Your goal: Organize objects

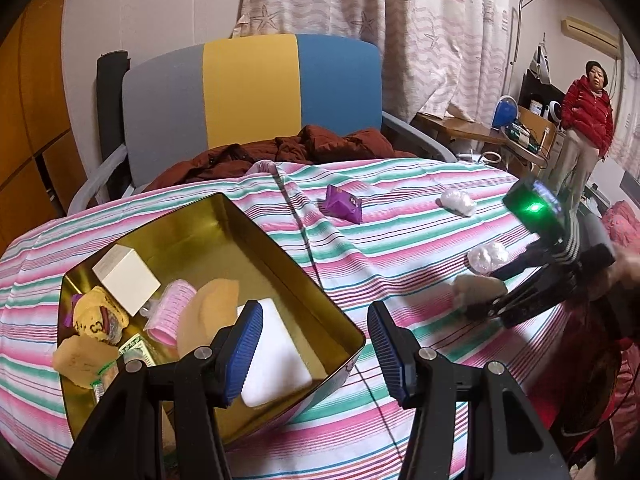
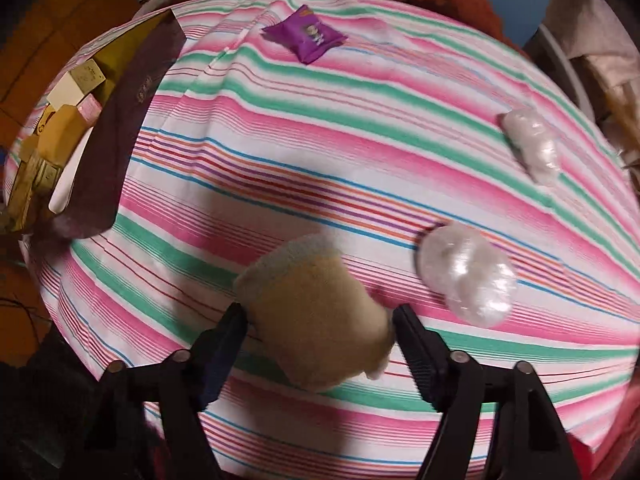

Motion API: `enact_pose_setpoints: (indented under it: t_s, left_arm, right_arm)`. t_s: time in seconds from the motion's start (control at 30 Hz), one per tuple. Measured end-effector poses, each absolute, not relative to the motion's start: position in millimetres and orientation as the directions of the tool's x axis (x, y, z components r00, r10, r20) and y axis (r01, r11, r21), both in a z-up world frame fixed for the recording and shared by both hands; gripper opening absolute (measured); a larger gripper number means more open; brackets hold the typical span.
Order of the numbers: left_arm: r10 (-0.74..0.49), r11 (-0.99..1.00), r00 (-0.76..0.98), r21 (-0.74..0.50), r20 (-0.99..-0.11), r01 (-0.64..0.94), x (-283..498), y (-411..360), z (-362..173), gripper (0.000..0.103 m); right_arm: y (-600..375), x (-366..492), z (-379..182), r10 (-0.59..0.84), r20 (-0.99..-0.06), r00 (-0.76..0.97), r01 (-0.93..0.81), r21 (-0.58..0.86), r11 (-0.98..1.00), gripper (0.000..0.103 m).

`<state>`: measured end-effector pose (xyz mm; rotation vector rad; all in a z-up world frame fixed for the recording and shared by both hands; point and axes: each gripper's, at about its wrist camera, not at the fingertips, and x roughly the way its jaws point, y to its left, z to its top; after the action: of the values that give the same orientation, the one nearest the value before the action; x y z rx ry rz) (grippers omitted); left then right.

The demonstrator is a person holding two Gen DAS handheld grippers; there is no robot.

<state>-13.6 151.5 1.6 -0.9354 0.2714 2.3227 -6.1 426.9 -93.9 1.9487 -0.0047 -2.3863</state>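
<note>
Tan sponge [image 2: 320, 320] held between the closed fingers of the right gripper [image 2: 320, 332], above the striped tablecloth [image 2: 320, 160]. Two clear plastic bundles [image 2: 468, 276] [image 2: 532, 144] and a purple packet [image 2: 308, 36] lie apart on the cloth. Left gripper [image 1: 316, 344], fingers spread and empty, hovers at the gold tin [image 1: 224, 216] holding assorted items.
</note>
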Motion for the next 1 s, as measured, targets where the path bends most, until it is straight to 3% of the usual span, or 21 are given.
enact_pose_setpoints:
  t_s: [0.13, 0.2, 0.47, 0.67, 1.0]
  left_arm:
    - [0.469, -0.781, -0.548, -0.036, -0.693, -0.623, -15, 160, 1, 0.055]
    - [0.471, -0.776, -0.541, -0.034, -0.697, -0.63, -16, 167, 1, 0.055]
    - [0.508, -0.731, -0.505, -0.039, -0.698, -0.681, -17, 203, 5, 0.055]
    - [0.552, -0.646, -0.426, -0.044, -0.717, -0.762, -12, 258, 2, 0.055]
    - [0.61, -0.48, -0.116, -0.249, -0.784, -0.841, -27, 372, -44, 0.055]
  right_arm:
    - [435, -7, -80, -0.147, -0.953, -0.265, 0.041, 0.142, -0.989, 0.098]
    - [443, -8, -72, -0.175, -0.938, -0.299, 0.031, 0.174, -0.984, 0.101]
    - [504, -26, -28, -0.16, -0.822, -0.547, -0.189, 0.308, -0.932, 0.101]
    - [573, -20, -42, -0.089, -0.744, -0.663, -0.413, 0.461, -0.785, 0.101]
    - [606, 2, -42, -0.043, -0.712, -0.701, -0.504, 0.537, -0.676, 0.101]
